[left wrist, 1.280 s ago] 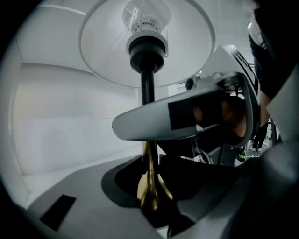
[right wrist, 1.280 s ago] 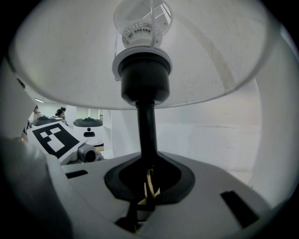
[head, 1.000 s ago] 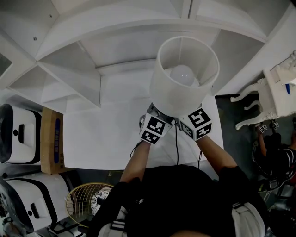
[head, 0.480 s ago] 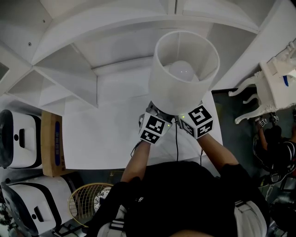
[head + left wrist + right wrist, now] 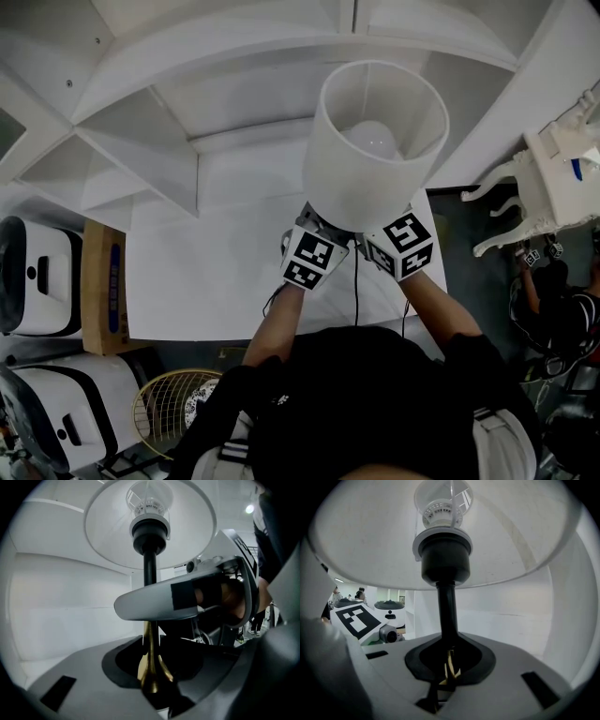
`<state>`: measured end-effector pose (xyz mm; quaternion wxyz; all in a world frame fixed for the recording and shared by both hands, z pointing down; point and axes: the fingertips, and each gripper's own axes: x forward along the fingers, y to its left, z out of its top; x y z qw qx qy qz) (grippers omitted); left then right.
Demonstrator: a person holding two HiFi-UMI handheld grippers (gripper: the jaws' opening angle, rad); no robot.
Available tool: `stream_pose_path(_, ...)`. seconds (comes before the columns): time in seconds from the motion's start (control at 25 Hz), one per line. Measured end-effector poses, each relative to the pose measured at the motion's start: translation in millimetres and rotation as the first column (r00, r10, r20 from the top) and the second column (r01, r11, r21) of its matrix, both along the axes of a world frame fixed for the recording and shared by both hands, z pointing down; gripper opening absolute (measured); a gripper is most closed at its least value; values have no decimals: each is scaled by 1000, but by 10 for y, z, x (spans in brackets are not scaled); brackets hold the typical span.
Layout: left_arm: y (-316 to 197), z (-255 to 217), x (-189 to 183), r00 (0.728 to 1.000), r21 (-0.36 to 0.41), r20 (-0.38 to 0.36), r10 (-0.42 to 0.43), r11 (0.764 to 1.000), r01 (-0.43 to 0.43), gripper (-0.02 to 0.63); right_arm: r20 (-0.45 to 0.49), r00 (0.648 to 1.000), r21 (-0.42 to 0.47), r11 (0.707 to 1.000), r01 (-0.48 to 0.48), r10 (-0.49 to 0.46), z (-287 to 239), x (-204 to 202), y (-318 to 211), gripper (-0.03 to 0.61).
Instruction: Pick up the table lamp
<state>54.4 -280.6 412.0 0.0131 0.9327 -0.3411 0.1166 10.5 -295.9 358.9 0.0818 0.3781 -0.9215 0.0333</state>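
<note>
Table lamp [image 5: 361, 187], one only, is held upright over the near right part of the white desk [image 5: 206, 272], in front of white shelving [image 5: 141, 159]. It has one white drum shade [image 5: 525, 536], open at the top, with one bulb [image 5: 373, 141] showing inside, and one slim stem [image 5: 149, 571] that is black under the socket and brass lower down. Its foot is hidden in every view, so I cannot tell whether it touches the desk.

Two claws hold it, both under the shade. The left claw [image 5: 152, 681] is pinched on the flared brass part of the stem. The right claw [image 5: 447, 670] is pinched on the same stem, which rises black from its jaws with brass showing in the gap. Each claw carries one marker cube, two in all: the left cube [image 5: 314, 261] and the right cube [image 5: 405, 246], side by side just below the shade's rim. One dark cord [image 5: 356, 291] hangs between the person's forearms.

Left of the desk stand two white machines [image 5: 37, 272] [image 5: 56, 412], one cardboard box [image 5: 105, 300] against the desk's edge, and one round wire basket [image 5: 178, 403]. At the right stands one white piece of furniture with curved legs [image 5: 553, 187].
</note>
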Motion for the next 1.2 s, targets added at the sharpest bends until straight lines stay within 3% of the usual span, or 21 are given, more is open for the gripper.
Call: stream_pose_path(1.2, 224, -223, -51, 999, 47, 9, -35, 998, 34, 121, -1, 999, 38, 998, 50, -50, -226, -73, 270, 43)
